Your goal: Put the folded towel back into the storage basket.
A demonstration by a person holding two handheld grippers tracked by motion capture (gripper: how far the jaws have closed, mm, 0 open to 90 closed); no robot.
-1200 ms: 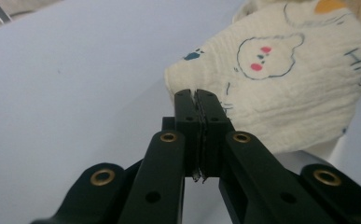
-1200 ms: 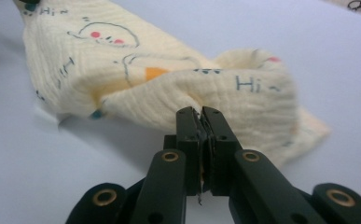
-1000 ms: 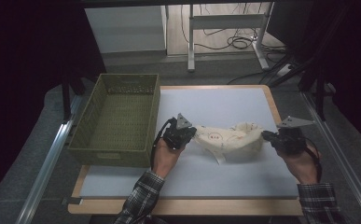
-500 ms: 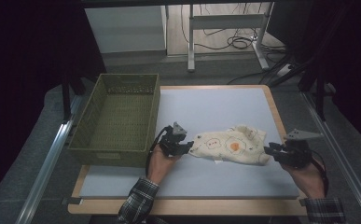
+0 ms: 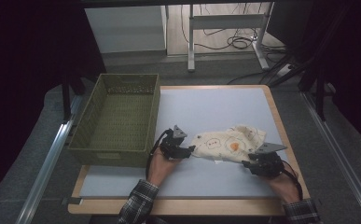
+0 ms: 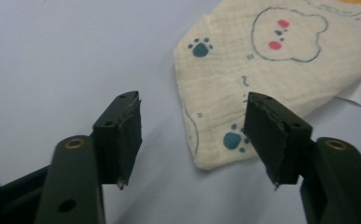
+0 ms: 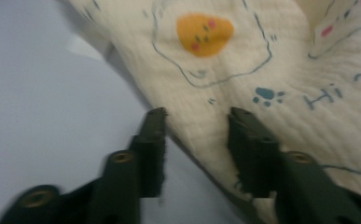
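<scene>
The muslin cloth (image 5: 229, 142) is soft, crinkled, matt cotton with printed cartoons. The bench (image 5: 215, 107) has a smooth matt pale top edged in wood. The basket (image 5: 117, 119) looks woven, olive, plastic-like.

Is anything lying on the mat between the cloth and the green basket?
Nothing visible. The mat between the cloth and the basket is bare apart from the left tool, open at the cloth's near corner.
</scene>
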